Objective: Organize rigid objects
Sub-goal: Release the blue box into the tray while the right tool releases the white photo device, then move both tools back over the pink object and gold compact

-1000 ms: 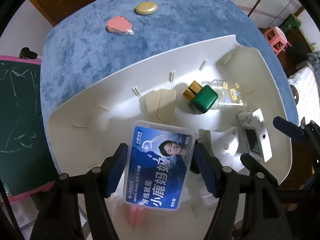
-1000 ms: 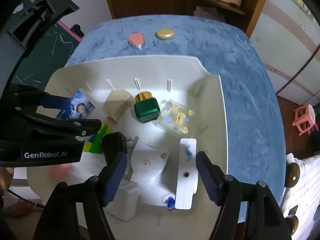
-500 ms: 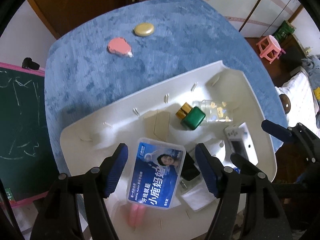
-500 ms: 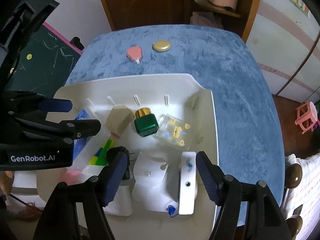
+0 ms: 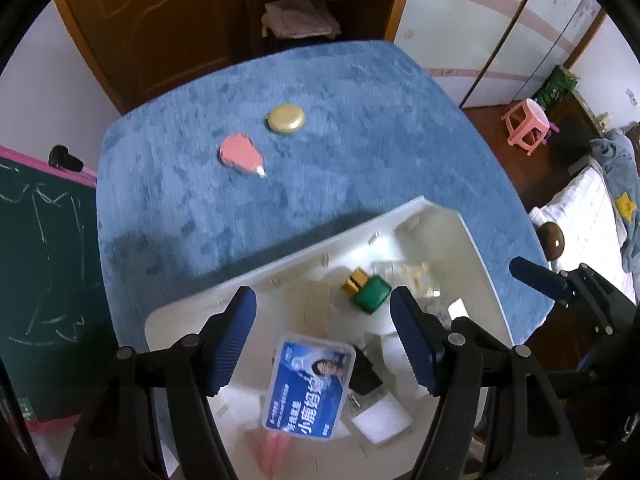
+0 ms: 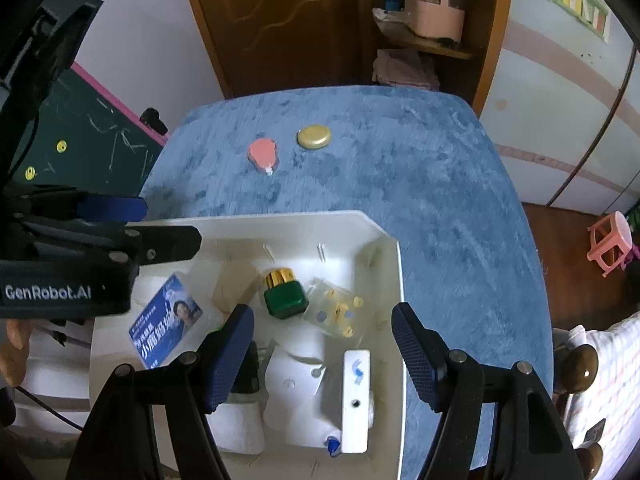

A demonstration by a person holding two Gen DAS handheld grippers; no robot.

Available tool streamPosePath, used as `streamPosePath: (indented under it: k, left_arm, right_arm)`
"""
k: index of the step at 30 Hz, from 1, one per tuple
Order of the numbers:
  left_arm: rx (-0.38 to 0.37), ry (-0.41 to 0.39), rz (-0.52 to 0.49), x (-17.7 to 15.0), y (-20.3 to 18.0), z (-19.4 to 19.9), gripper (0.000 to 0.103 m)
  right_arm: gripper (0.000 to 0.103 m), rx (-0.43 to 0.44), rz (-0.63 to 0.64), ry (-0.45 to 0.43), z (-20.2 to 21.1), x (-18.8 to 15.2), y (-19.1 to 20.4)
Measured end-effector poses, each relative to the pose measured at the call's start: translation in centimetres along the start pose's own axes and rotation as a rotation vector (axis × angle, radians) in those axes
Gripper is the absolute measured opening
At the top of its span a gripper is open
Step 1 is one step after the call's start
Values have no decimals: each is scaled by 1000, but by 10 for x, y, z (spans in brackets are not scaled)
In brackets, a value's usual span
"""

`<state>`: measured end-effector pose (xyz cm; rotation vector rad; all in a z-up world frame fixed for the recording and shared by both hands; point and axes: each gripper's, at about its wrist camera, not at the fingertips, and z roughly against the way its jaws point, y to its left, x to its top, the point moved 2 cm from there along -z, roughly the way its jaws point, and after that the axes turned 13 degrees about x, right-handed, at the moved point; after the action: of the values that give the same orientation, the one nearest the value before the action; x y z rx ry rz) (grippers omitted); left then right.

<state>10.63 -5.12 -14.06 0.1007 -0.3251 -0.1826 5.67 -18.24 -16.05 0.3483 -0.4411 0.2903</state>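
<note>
The left gripper [image 5: 324, 340] hung with its blue-padded fingers [image 5: 234, 340] spread wide, nothing between them and touching nothing. Below it, at the near left of the white tray [image 5: 472, 248], lay the floss box [image 5: 310, 388], flat, label up. In the left wrist view its long axis ran from the near edge away and slightly to the right; in the right wrist view the same box [image 6: 166, 320] lay on a diagonal, its far end toward the right. A pink object [image 5: 272, 448] showed from under its near end, blurred.

The right gripper [image 6: 322, 354] was likewise splayed and empty, above the near right part of the tray [image 6: 396, 280]. Under it lay a white rectangular device [image 6: 355, 400] with its long axis running near to far, just beside the tray's right wall.

Farther in, the green bottle [image 6: 285, 300] lay on its side with the gold cap [image 6: 280, 277] pointing toward the far wall. A clear box with yellow pieces [image 6: 336, 312] sat just to its right, a beige piece [image 6: 234, 290] to its left.

Beyond the tray, on the blue tablecloth [image 6: 440, 184], lay a pink pear-shaped item [image 6: 262, 154] with its narrow white tip pointing toward the tray, and just beside it a gold round lid [image 6: 314, 137], both well apart from the tray.
</note>
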Motion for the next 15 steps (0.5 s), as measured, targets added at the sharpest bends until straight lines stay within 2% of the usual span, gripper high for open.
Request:
streamPosePath:
  k: [7,15]
  left_arm:
    - [17,-60,37,26,14,8,73]
    - [33,-74,100,52,39,1,73]
  right_arm:
    - [72,-5,-5,-32,7,16,-11]
    - [72,-19,0,-35,1,42,-24]
